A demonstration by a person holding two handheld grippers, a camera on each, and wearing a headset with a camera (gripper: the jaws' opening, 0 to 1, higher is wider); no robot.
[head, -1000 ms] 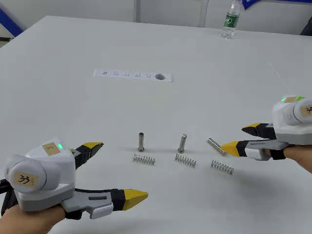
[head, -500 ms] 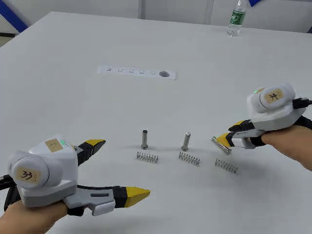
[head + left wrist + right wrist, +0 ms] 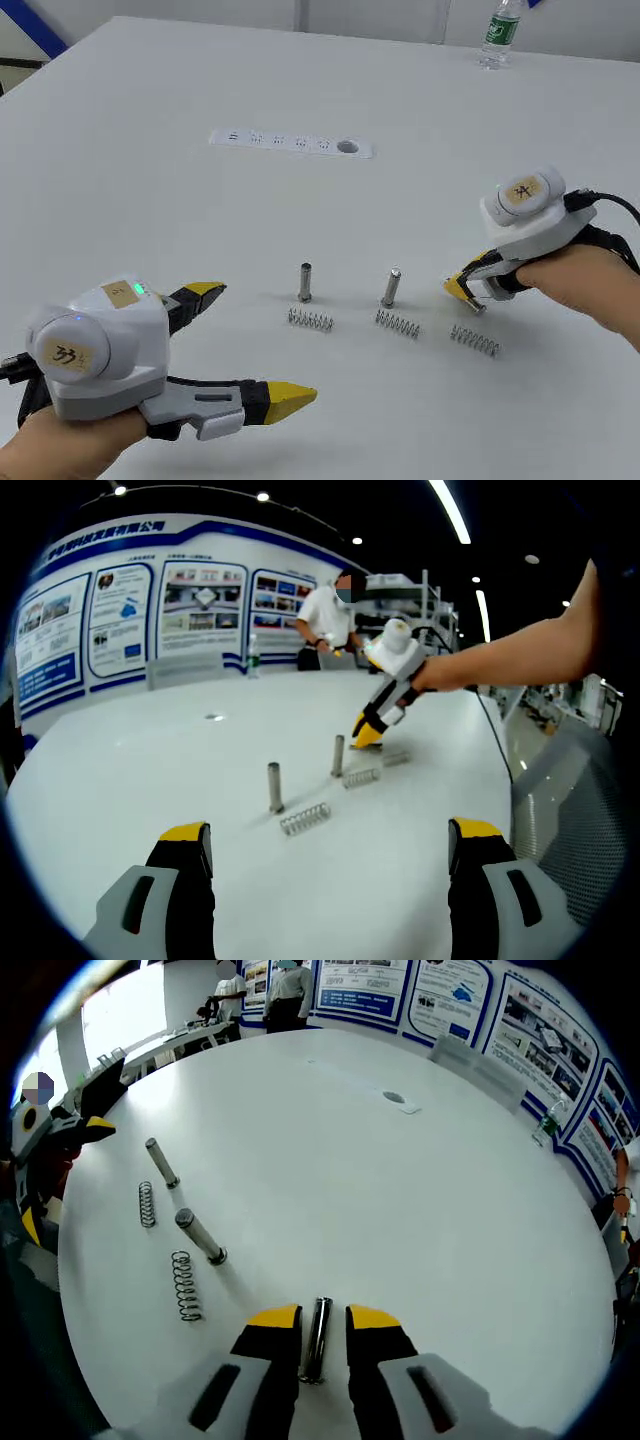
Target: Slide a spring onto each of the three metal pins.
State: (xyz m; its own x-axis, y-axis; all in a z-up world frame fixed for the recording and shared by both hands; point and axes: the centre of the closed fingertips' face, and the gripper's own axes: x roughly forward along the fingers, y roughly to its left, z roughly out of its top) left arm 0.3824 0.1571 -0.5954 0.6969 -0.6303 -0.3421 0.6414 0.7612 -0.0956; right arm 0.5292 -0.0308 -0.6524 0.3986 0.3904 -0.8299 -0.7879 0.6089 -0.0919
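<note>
Two metal pins stand upright on the white table, the left pin [image 3: 305, 281] [image 3: 274, 787] [image 3: 162, 1162] and the middle pin [image 3: 391, 287] [image 3: 338, 755] [image 3: 200, 1237]. A third pin [image 3: 473, 301] [image 3: 318, 1338] lies flat. My right gripper [image 3: 468, 288] [image 3: 322, 1320] [image 3: 367, 730] is lowered over it, open, its jaws narrowly straddling the pin with small gaps on both sides. Three springs lie in front of the pins: left [image 3: 310, 320], middle [image 3: 397, 324], right [image 3: 474, 341]. My left gripper [image 3: 250, 345] [image 3: 330, 830] hovers wide open at the near left, holding nothing.
A white power strip [image 3: 290, 143] lies farther back on the table [image 3: 120, 150]. A water bottle [image 3: 497, 35] stands at the far edge. A person [image 3: 325, 620] stands behind the table in the left gripper view.
My right gripper has moved in from the right, tipped down over the lying pin, and its jaws have narrowed around it. The left gripper has stayed put.
</note>
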